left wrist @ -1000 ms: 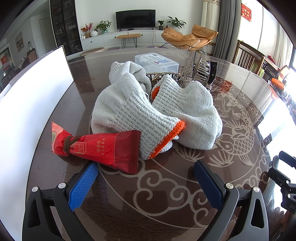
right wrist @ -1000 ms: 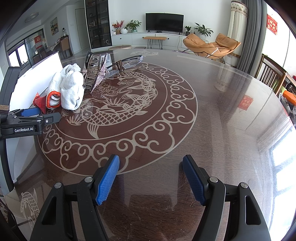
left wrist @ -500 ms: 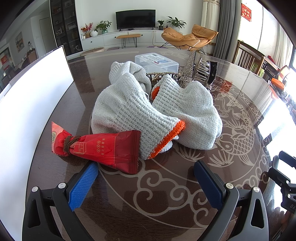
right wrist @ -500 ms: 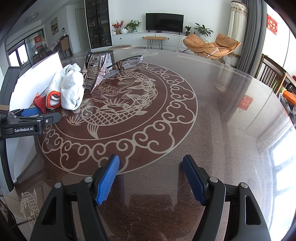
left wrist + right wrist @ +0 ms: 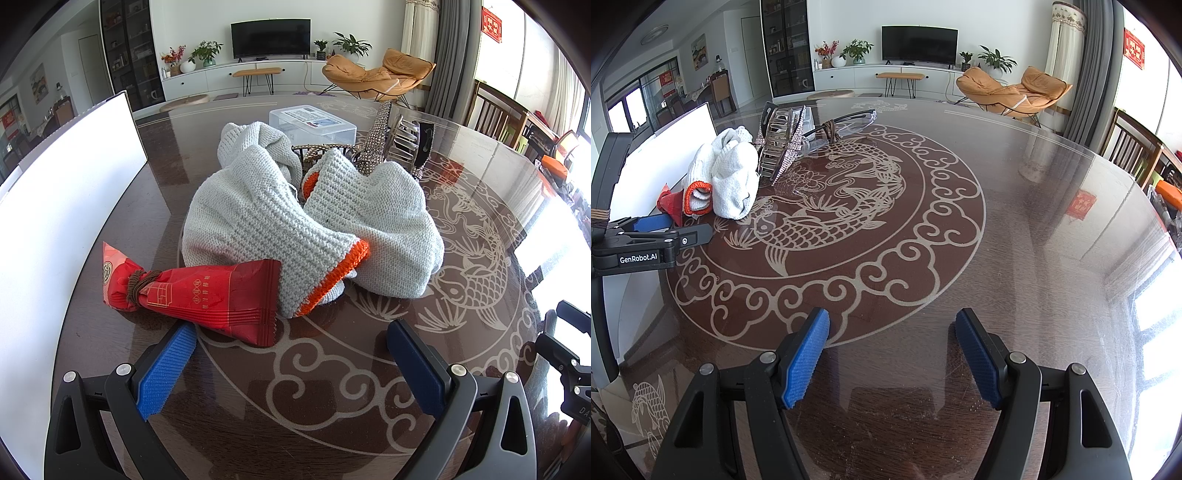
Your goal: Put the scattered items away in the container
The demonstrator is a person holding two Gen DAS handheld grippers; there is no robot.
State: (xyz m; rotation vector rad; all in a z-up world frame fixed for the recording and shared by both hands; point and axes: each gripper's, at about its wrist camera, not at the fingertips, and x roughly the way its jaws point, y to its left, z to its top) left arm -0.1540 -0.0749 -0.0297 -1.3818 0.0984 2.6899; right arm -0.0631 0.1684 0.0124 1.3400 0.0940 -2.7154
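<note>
**Both claws released, items unsorted**

Left claw (image 5: 291, 354) gapes wide, nothing gripped, just short of the red packet (image 5: 207, 299) on the table (image 5: 332, 398). Packet touches grey knit gloves (image 5: 295, 225). Behind: rhinestone clips (image 5: 376, 144), clear container (image 5: 314, 123) toward the far edge. Right claw (image 5: 892, 354) released over bare table, well apart.

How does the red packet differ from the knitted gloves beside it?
The red packet is glossy, flat and tied with brown cord; the knitted gloves are pale grey, bulky, with orange cuffs. The packet lies nearer the left gripper; the gloves overlap its end. Both rest on the table.
</note>
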